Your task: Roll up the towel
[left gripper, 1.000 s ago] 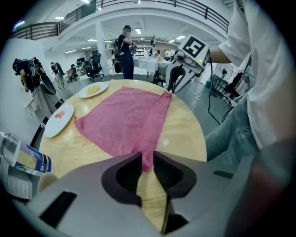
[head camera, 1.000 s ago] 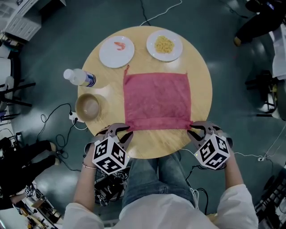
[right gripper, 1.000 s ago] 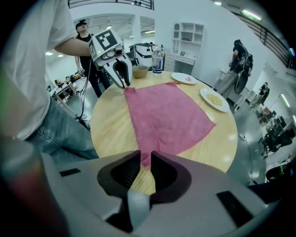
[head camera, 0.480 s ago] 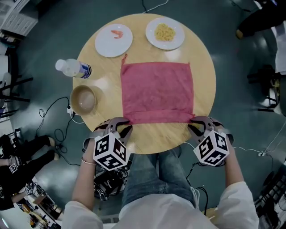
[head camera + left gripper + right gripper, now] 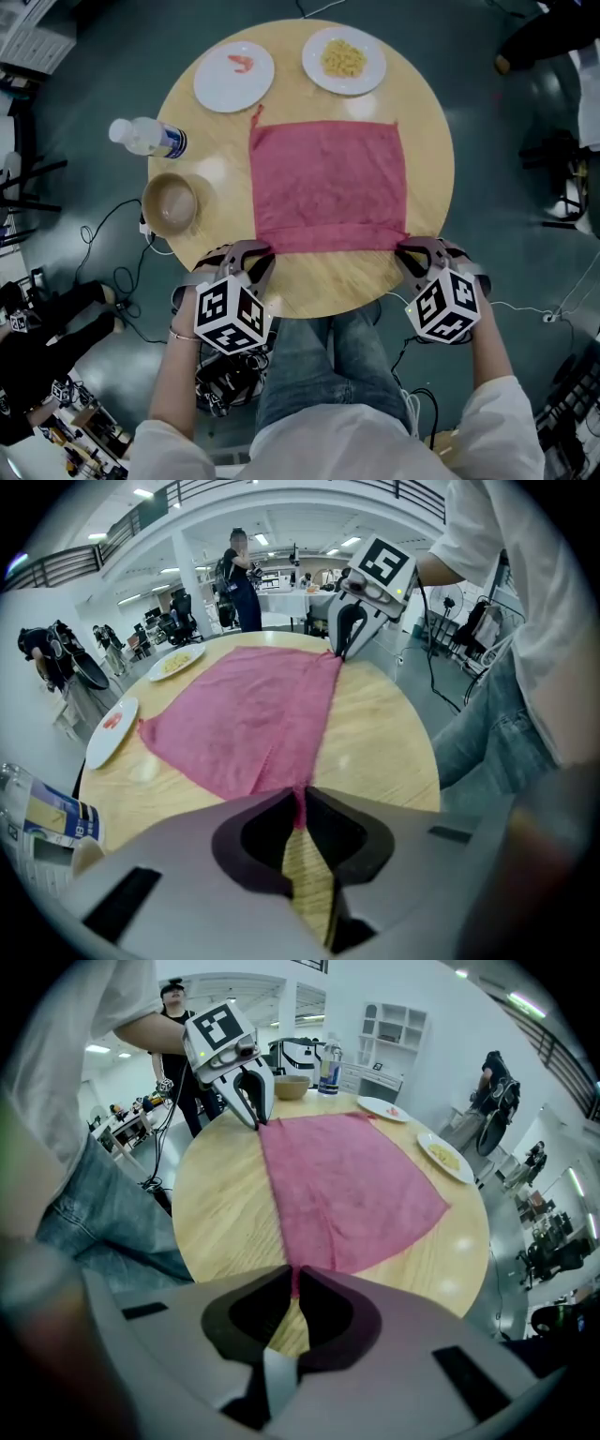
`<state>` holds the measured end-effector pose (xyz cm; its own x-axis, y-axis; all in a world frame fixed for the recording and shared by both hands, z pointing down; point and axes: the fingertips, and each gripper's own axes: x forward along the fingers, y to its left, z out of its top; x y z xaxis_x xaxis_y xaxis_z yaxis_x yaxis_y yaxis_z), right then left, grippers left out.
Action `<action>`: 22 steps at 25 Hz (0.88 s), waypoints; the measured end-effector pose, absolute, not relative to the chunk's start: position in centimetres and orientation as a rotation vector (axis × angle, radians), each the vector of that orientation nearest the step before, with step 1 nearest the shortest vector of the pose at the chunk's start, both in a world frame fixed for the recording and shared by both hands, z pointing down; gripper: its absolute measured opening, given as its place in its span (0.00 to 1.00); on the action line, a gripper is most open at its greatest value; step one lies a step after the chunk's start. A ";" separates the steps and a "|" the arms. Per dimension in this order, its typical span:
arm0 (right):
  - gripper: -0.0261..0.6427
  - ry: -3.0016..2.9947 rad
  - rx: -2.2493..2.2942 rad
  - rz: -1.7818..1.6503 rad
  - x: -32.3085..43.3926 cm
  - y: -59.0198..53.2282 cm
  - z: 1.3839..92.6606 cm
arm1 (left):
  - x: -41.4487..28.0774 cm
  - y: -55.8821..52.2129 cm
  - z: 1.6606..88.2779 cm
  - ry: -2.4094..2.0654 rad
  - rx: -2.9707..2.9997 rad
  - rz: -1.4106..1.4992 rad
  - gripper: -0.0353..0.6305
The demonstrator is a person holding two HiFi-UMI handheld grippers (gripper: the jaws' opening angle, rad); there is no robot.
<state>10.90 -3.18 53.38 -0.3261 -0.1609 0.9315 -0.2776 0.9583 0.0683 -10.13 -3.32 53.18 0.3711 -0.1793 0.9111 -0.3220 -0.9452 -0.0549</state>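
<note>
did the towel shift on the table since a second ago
No. The towel keeps the same gap below the noodle plate and from the table's near edge; only the camera's view slid.

head view dim and bluish, soft glare on the table (image 5: pixel 211 169) toward nine o'clock; gripper views bright, ceiling-lit, fisheye-warped, rims perhaps blurred.
</note>
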 end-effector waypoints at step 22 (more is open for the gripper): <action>0.06 -1.910 0.263 0.230 11.6 0.6 51.0 | -10.6 1.1 51.2 -0.347 2.362 1.577 0.08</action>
